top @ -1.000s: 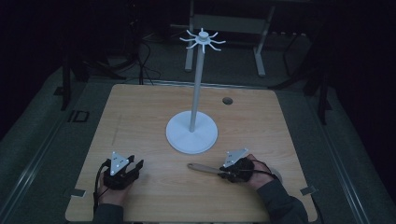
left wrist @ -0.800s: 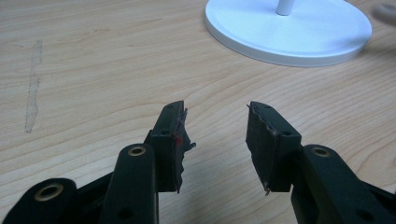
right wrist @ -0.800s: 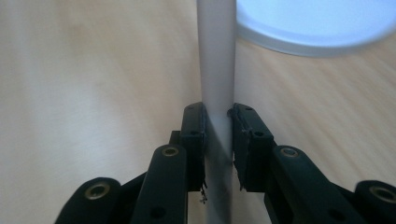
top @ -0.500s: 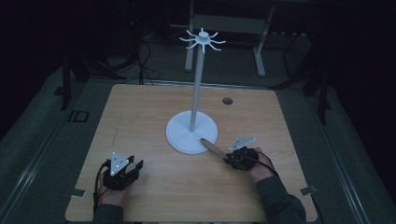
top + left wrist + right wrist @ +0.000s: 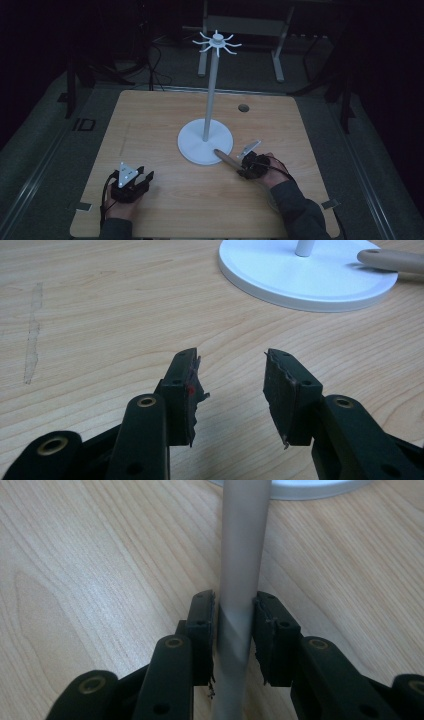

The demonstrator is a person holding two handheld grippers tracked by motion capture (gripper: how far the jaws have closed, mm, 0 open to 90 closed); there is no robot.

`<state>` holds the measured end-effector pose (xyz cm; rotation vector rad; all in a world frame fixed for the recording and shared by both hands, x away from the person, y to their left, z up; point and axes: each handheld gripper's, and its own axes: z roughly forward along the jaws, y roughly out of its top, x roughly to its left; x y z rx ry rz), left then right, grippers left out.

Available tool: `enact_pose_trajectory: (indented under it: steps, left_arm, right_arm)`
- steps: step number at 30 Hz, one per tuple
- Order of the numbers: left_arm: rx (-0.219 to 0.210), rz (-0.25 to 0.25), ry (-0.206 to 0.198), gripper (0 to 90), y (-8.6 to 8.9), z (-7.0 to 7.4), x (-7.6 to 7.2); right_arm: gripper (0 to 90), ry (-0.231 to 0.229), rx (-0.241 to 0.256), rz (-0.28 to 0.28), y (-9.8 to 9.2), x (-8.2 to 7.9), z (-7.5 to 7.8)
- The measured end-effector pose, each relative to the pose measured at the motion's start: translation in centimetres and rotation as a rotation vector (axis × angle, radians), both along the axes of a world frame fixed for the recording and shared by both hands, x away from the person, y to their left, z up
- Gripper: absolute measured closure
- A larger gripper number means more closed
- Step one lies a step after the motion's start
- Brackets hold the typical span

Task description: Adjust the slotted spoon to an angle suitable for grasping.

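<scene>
A white stand (image 5: 192,146) with a round base, a tall pole and a ring of hooks (image 5: 217,42) on top rises mid-table. My right gripper (image 5: 248,166), just right of the base, is shut on a tan rod (image 5: 227,159). The rod points up-left and its tip lies over the base's rim. In the right gripper view the rod (image 5: 245,545) runs straight out from between the jaws of my right gripper (image 5: 235,615) toward the base (image 5: 300,487). My left gripper (image 5: 145,179) rests at the front left, open and holding nothing (image 5: 231,370). In its view the base (image 5: 305,282) and the rod's tip (image 5: 390,260) lie ahead.
A small round hole (image 5: 243,107) sits in the wooden tabletop (image 5: 150,125) behind the stand on the right. A pale scuff mark (image 5: 31,340) runs along the wood left of the left gripper. Dark floor and metal table legs lie beyond the far edge.
My right gripper has moved forward and turned, swinging the rod from pointing left to pointing at the stand, its tip now over the base. The left gripper has stayed put.
</scene>
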<state>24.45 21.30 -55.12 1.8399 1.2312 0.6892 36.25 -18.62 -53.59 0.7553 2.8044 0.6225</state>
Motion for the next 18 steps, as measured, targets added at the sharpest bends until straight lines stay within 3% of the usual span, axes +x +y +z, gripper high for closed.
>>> enact_pose_trajectory:
  steps: [13, 18]
  left_arm:
    - [-0.003, -0.001, -0.003, 57.4, 0.0, 0.0, 0.0]
    - [-0.004, -0.001, -0.002, 57.4, 0.1, 0.0, 0.0]
  right_arm:
    - [72.3, 0.065, -0.023, 0.010, 1.0, 1.5, 0.0]
    - [73.2, 0.065, -0.021, 0.004, 1.0, 1.5, 0.0]
